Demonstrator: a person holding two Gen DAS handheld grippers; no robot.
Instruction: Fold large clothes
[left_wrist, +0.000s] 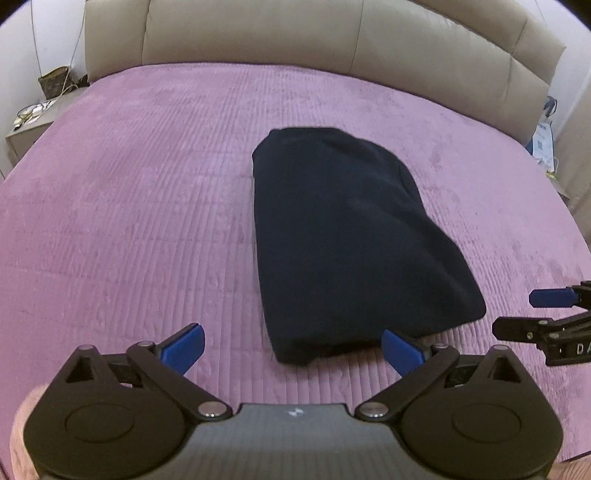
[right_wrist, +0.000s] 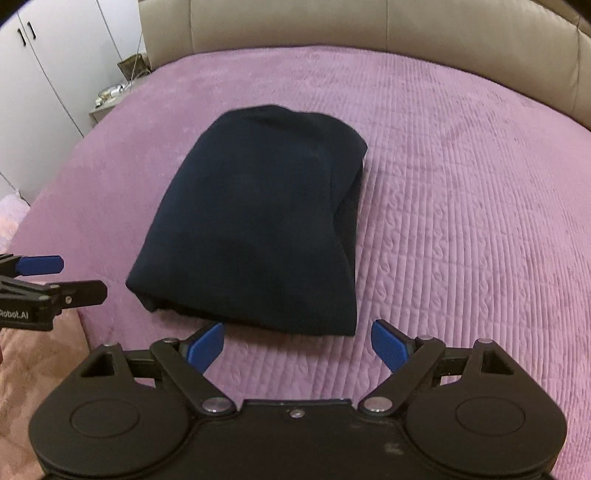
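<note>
A dark navy garment (left_wrist: 347, 236) lies folded into a compact oblong on the pink quilted bed cover (left_wrist: 129, 206); it also shows in the right wrist view (right_wrist: 255, 225). My left gripper (left_wrist: 293, 350) is open and empty, just short of the garment's near edge. My right gripper (right_wrist: 297, 345) is open and empty, also just short of the near edge. Each gripper shows at the side of the other's view: the right gripper (left_wrist: 517, 312) and the left gripper (right_wrist: 83, 278).
A beige padded headboard (left_wrist: 258, 33) runs along the far side of the bed. A nightstand (left_wrist: 33, 122) with small items and a patterned bag stands at the left. White wardrobe doors (right_wrist: 40, 62) stand further left. A pink blanket (right_wrist: 40, 354) lies at the near left.
</note>
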